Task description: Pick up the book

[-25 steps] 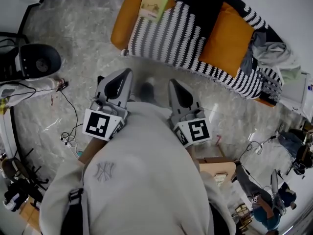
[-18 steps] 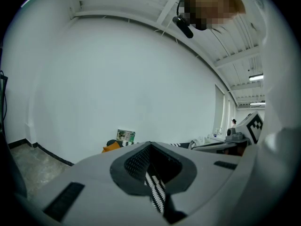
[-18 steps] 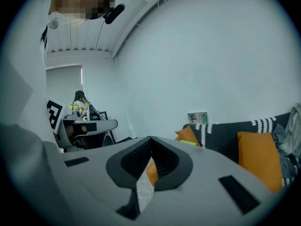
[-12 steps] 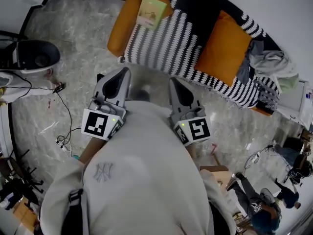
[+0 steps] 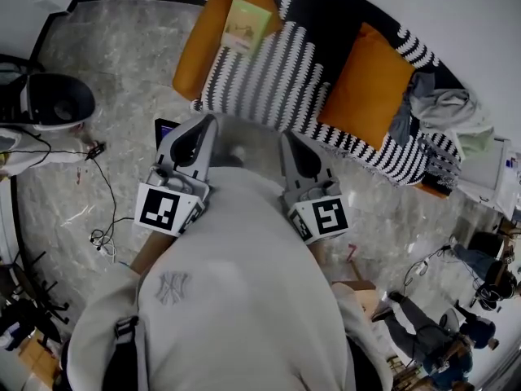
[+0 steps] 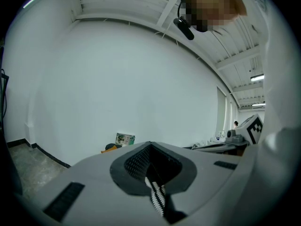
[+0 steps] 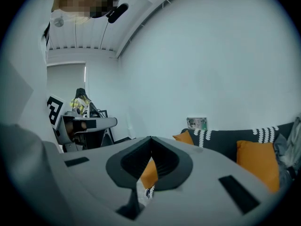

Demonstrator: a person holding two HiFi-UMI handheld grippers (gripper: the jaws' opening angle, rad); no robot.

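We are holding the left gripper (image 5: 210, 122) and right gripper (image 5: 286, 139) closed and empty, well apart from the book (image 5: 246, 26) resting on the sofa's (image 5: 195, 51) orange end.

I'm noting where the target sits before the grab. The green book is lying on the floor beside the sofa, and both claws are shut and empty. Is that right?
Not quite. The book is not on the floor: the head view shows it resting on the orange sofa arm. The rest holds: the left claw and the right claw are shut and empty.
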